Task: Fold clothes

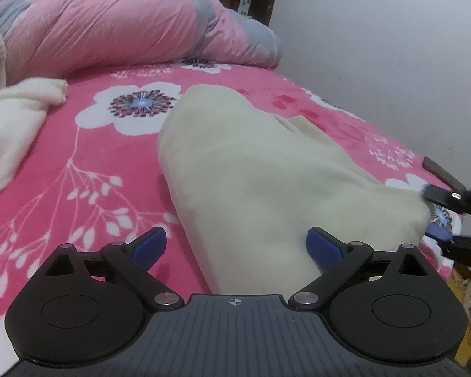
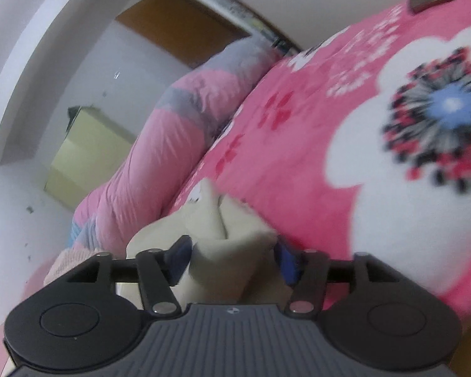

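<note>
Pink flowered bedding [image 1: 116, 163] fills the left wrist view, a pink-and-grey duvet [image 1: 119, 28] bunched at the far end. On it lies a cream garment [image 1: 260, 172], folded long. The left gripper [image 1: 235, 245] has its jaws spread wide at the garment's near end, gripping nothing; the right gripper [image 1: 436, 216] shows at the garment's right corner. Right wrist view (tilted, blurred): the right gripper [image 2: 232, 260] has its jaws parted around a fold of the garment [image 2: 226, 251]; whether the pads [image 2: 287, 264] press it I cannot tell.
</note>
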`<state>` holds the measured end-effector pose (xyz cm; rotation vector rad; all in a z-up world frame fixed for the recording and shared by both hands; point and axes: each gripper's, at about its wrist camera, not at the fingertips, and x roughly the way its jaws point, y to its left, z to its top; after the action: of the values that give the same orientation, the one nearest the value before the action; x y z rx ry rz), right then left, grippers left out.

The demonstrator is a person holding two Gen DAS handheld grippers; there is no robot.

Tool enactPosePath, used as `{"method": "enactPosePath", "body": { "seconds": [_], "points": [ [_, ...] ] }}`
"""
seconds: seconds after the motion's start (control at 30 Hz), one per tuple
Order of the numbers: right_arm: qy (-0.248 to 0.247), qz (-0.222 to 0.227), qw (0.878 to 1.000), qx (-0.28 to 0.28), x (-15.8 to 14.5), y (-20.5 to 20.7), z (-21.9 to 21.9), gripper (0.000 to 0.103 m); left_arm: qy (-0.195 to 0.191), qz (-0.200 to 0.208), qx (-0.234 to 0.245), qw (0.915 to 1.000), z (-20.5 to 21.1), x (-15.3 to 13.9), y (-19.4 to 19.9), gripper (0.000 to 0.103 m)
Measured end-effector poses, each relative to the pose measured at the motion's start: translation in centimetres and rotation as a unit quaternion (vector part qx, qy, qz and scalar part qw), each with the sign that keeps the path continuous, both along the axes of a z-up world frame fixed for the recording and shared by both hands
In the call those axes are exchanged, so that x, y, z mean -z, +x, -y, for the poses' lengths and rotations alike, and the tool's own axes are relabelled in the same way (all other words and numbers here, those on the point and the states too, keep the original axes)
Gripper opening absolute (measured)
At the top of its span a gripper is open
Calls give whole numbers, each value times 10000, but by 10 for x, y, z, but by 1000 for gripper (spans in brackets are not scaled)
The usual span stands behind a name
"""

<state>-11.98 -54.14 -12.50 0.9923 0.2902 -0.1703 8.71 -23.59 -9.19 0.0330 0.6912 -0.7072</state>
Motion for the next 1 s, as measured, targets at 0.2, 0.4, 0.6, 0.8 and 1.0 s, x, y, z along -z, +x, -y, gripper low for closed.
{"method": "enactPosePath", "body": {
  "seconds": [0.2, 0.4, 0.6, 0.8, 1.0],
  "points": [
    [691, -270, 9971, -192, 11, -1, 8, 77, -660, -875, -22, 9940, -18, 7, 18, 99],
    [1026, -444, 9930, -373, 13, 11, 7, 80, -998, -1465, 62, 9842, -38, 11, 22, 98],
    [1482, -433, 9869, -462, 19, 11, 14, 88, -1425, -2152, 346, 9655, -52, 17, 28, 97],
    [1297, -728, 9879, -449, 13, 27, 18, 89, -1390, -2501, 544, 9566, -39, 22, 36, 99],
    [1177, -857, 9888, -317, 8, 24, 24, 90, -1342, -2787, 685, 9485, -15, 24, 49, 99]
  ]
}}
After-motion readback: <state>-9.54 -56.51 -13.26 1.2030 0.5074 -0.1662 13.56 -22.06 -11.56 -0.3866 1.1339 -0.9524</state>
